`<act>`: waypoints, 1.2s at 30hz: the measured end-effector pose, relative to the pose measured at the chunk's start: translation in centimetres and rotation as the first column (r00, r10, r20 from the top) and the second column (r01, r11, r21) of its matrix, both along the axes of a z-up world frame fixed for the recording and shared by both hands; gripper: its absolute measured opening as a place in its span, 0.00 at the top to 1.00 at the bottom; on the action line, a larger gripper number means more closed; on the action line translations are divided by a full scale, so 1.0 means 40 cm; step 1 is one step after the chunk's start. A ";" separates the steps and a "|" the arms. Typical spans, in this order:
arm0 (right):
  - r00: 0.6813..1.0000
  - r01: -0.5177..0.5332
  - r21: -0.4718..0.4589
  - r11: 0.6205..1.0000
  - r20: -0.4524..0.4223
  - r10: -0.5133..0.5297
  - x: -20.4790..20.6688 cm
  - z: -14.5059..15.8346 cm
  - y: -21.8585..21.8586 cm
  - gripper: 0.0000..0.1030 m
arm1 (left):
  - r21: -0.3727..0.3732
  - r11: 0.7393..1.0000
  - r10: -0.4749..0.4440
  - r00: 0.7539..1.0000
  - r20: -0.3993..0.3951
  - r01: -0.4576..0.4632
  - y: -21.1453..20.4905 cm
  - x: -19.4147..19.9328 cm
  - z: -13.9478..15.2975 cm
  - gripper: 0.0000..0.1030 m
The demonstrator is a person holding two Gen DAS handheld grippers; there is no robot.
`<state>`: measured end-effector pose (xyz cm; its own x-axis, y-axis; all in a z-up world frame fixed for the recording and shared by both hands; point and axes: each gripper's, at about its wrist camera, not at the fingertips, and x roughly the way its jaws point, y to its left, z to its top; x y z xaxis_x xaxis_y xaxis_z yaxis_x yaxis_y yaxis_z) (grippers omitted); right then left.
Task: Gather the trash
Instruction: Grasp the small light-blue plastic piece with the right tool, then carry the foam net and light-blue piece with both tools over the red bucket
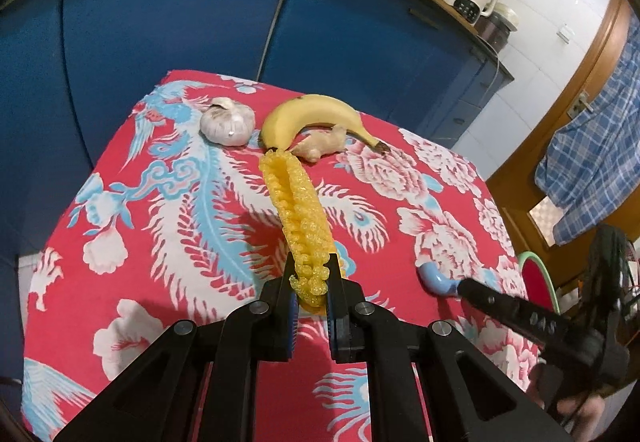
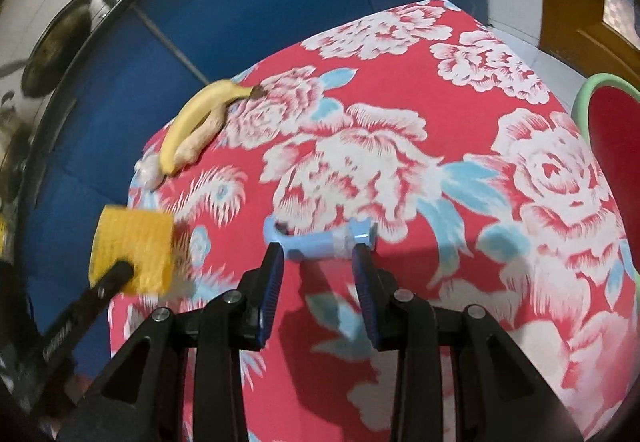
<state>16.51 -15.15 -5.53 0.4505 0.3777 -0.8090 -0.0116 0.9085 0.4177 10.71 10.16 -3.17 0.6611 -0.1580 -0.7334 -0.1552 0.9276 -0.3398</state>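
Yellow foam netting [image 1: 298, 218], the knobbly kind wrapped round fruit, hangs pinched by its near end between the almost closed jaws of the left gripper [image 1: 311, 284]. It is lifted clear of the table, likely so it can be carried off as trash. From the side it reads as a flat, ribbed yellow sheet. Just right of it, on the cloth, lies a small pale blue plastic piece [image 2: 320, 240] with a curved end and a flanged end, lying crossways. The right gripper [image 2: 318, 256] hovers just on its near side with jaws partly open and nothing between them, seemingly lined up to take it next. Farther away sit a banana [image 1: 316, 116], a knob of ginger [image 1: 320, 146] touching it, and a garlic bulb [image 1: 228, 121] to their left; these look like food rather than rubbish. All rest on a red flowered tablecloth [image 1: 160, 242]. A green-rimmed red basin [image 2: 612, 146] stands off the table's right edge, possibly the place for trash.
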 end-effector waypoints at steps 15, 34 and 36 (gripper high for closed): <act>0.998 -0.030 -0.124 0.992 0.046 0.036 0.049 -0.018 0.074 0.72 | -0.019 1.000 -0.015 1.000 -0.005 0.015 0.008 -0.004 -0.010 0.89; 0.981 -0.074 -0.077 0.994 0.172 0.086 -0.091 0.087 -0.008 0.93 | -0.023 0.988 -0.150 0.988 0.038 0.151 -0.112 -0.038 0.047 0.90; 0.980 -0.057 -0.076 0.995 0.185 0.071 -0.108 0.100 -0.034 0.93 | -0.020 0.986 -0.166 0.985 0.043 0.167 -0.130 -0.041 0.056 0.90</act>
